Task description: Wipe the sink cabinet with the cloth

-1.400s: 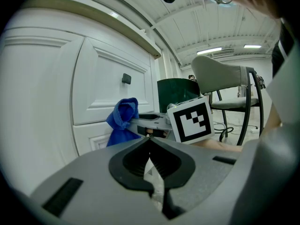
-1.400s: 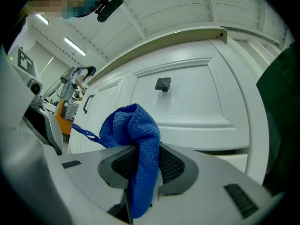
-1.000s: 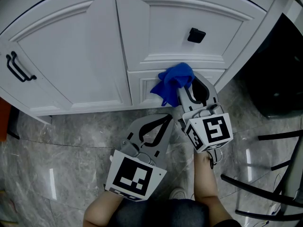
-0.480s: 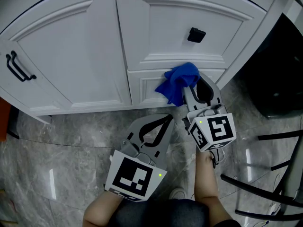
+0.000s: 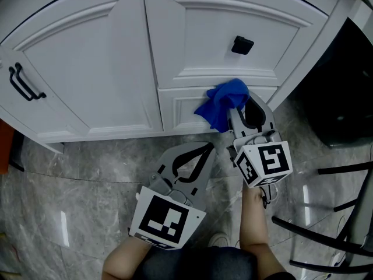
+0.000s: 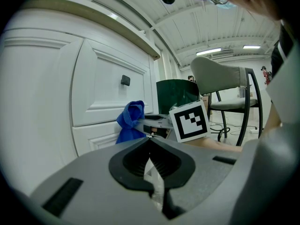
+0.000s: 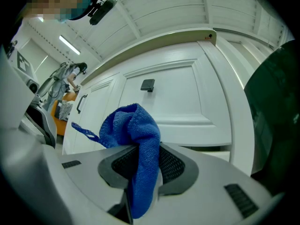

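Cloth [image 5: 223, 102] clamped between 2 jaws of right gripper [image 5: 237, 113], bunched just ahead of fingertips, touching sink cabinet [image 5: 87, 69] lower panel. Left gripper [image 5: 205, 149] jaws together, empty, farther back.

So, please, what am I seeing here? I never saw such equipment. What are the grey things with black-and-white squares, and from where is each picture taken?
There is no robot: a person holds a two-jaw gripper in each hand, and the marked cubes are part of them. The head view comes from a camera on the person's head, looking down at a white sink cabinet and a grey floor. Each gripper view comes from a camera riding on that gripper, looking along its jaws. The right gripper is shut on a blue cloth, at the cabinet's lower panel. The left gripper is shut and empty, over the floor.
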The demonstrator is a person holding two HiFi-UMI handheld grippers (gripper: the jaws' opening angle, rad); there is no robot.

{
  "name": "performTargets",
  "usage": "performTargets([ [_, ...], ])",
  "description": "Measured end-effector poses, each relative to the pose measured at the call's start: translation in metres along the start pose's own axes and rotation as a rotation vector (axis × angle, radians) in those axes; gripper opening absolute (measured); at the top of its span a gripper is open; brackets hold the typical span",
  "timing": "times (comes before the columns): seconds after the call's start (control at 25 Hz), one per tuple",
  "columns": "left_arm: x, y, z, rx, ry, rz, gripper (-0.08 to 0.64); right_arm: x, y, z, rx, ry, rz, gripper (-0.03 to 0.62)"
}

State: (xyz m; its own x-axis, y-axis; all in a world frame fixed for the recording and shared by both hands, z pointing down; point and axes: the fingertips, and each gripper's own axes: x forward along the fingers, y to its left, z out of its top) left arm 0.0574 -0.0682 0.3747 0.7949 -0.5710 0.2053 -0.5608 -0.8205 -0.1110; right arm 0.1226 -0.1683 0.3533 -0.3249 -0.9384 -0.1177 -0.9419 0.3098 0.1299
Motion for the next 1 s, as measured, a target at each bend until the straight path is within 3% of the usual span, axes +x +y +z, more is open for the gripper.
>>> performTargets([
  [1.0, 0.001, -0.001, 0.001, 0.003, -0.001, -0.004, 0.005, -0.008, -0.021, -0.003, 0.014, 0.001, -0.051, 0.117],
])
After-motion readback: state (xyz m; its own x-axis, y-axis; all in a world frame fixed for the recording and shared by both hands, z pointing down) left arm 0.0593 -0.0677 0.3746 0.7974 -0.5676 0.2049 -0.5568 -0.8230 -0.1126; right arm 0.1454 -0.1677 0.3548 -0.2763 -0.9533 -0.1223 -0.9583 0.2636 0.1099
